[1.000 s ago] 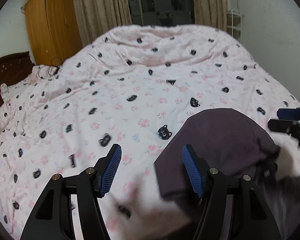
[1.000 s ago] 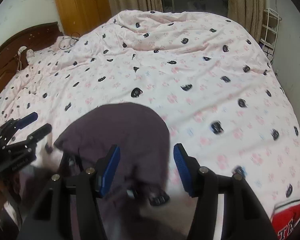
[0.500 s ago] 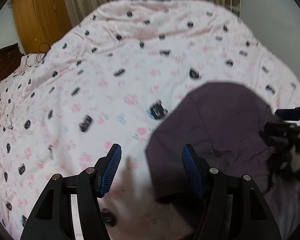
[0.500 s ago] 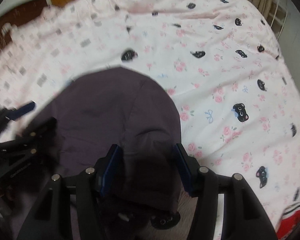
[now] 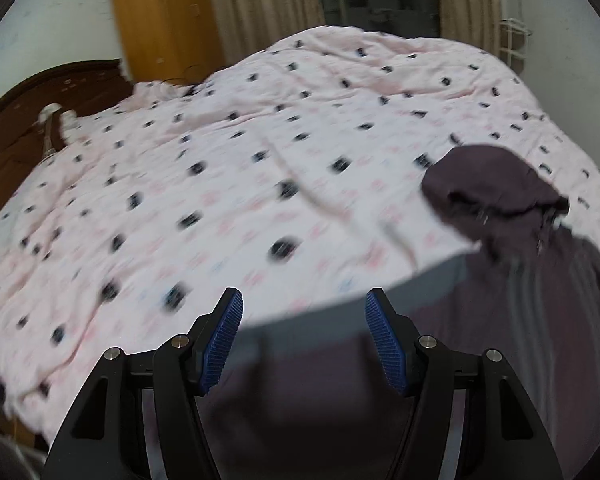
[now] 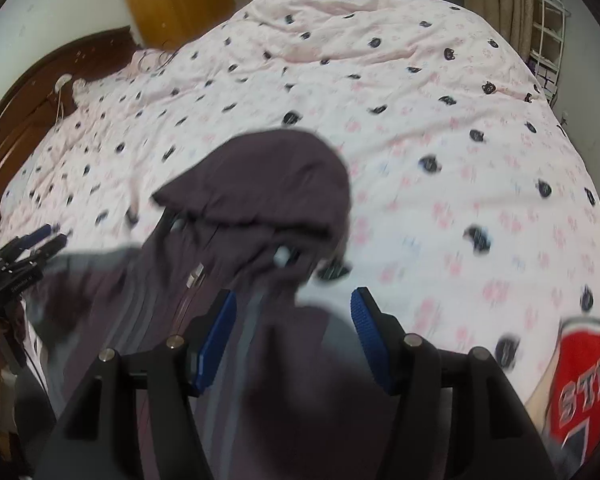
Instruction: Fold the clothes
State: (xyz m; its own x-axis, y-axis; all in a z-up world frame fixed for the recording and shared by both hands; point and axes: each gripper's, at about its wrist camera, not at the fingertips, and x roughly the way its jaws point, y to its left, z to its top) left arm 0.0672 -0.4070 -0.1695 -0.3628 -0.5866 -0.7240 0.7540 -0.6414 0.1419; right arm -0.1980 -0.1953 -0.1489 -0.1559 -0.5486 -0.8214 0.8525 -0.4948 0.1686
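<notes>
A dark purple hooded jacket (image 6: pixel 276 176) lies on the pink cat-print duvet (image 6: pixel 440 128), hood pointing away and zip (image 6: pixel 196 276) running toward me. In the left wrist view the jacket (image 5: pixel 540 300) fills the lower right, and a grey-lined edge (image 5: pixel 432 284) crosses between the jaws. My left gripper (image 5: pixel 304 340) is open over that edge. My right gripper (image 6: pixel 292 336) is open too, with blurred jacket cloth lying between and under its blue pads (image 6: pixel 370 336). The left gripper (image 6: pixel 28 256) shows at the far left of the right wrist view.
A red garment with white letters (image 6: pixel 580 392) lies at the bed's near right corner. A dark wooden headboard (image 5: pixel 28 112) and an orange wardrobe (image 5: pixel 160 16) stand at the left. Curtains (image 5: pixel 268 0) hang behind, and a white wire rack (image 6: pixel 548 40) is at the right.
Both grippers have drawn back from the hood, which now lies farther off. The left gripper has shifted left, so the jacket sits at its right. The jacket's body now lies stretched out.
</notes>
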